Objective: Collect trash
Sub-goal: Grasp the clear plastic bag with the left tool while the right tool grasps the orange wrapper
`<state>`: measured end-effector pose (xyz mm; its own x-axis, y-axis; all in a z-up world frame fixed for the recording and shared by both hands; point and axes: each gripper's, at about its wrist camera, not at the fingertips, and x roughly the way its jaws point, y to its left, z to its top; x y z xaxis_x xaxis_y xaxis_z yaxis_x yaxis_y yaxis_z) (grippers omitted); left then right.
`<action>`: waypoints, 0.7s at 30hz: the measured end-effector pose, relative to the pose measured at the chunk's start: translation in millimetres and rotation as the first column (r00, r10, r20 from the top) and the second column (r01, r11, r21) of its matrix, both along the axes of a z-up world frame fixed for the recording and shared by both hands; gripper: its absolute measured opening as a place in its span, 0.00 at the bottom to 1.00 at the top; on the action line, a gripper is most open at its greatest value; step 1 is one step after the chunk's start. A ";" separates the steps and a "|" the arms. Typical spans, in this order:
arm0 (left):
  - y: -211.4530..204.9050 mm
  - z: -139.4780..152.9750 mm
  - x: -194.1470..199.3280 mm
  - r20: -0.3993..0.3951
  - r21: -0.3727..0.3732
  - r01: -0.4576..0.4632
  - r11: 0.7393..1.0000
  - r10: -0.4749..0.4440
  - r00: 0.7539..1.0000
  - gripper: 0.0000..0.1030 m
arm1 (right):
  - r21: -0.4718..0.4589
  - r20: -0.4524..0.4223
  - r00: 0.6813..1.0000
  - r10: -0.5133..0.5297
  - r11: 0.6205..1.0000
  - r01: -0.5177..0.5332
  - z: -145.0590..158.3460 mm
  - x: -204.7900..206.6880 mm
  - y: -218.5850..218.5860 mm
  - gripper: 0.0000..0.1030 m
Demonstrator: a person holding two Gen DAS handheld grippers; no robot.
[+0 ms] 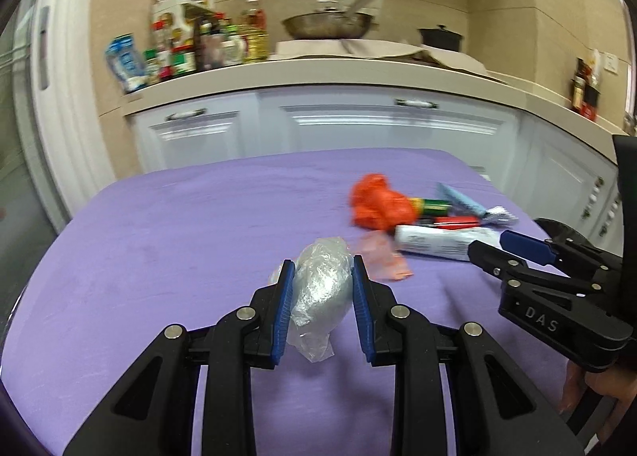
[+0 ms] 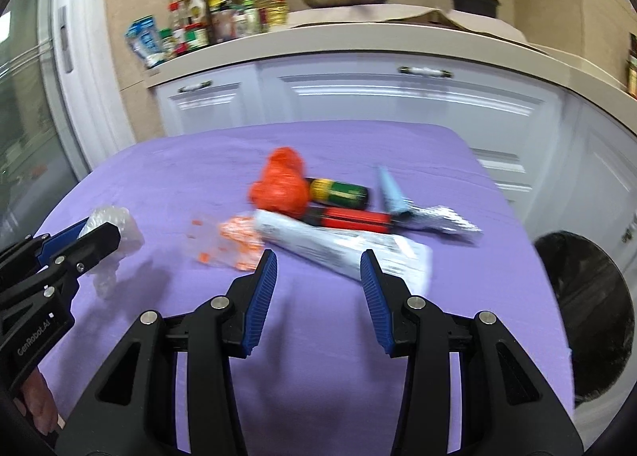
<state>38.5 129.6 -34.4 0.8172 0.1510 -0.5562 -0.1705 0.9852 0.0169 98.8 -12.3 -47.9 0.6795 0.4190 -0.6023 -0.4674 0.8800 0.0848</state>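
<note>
My left gripper [image 1: 320,266] is shut on a crumpled clear plastic bag [image 1: 318,289], held just above the purple tablecloth [image 1: 179,225]. In the right wrist view the same gripper [image 2: 99,231] shows at the left with the clear bag [image 2: 115,225] in its jaws. My right gripper [image 2: 318,257] stands open with nothing between its fingers, just short of a white printed package [image 2: 338,243]. Behind the package lie an orange plastic bag [image 2: 280,187], a green-and-yellow bottle [image 2: 340,193], a red tube [image 2: 350,219], a pale blue tube [image 2: 392,189] and a silver foil wrapper [image 2: 446,223].
A clear wrapper with orange bits [image 2: 227,241] lies left of the white package. A round bin with a black liner [image 2: 585,320] stands off the table's right edge. White kitchen cabinets [image 2: 398,106] and a counter with bottles and a wok are behind the table.
</note>
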 end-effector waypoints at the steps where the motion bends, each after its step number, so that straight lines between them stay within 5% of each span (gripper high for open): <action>1: 7.3 -0.1 -2.4 0.001 0.000 -0.018 1.000 0.018 1.000 0.28 | 0.000 0.001 1.000 0.015 1.000 -0.015 0.8 -1.3 7.2 0.42; 4: 29.1 -0.9 -9.8 0.001 0.000 -0.068 0.998 0.068 0.998 0.28 | -0.001 0.011 0.999 0.048 0.999 -0.048 3.0 -4.5 27.6 0.52; 13: 71.9 -5.2 -23.7 -0.002 -0.023 -0.164 0.986 0.164 0.987 0.28 | -0.048 0.008 0.994 0.113 0.992 -0.113 -1.8 3.7 82.9 0.52; 21: 81.4 -6.3 -27.8 0.000 -0.040 -0.174 0.984 0.175 0.985 0.28 | -0.081 -0.058 0.993 0.101 0.991 -0.105 -12.1 15.1 87.8 0.20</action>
<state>10.7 211.0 -40.7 0.7822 0.2692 -0.5618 -0.3399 0.9402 -0.0228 114.0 75.6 -60.0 0.6009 0.4319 -0.6726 -0.5528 0.8323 0.0406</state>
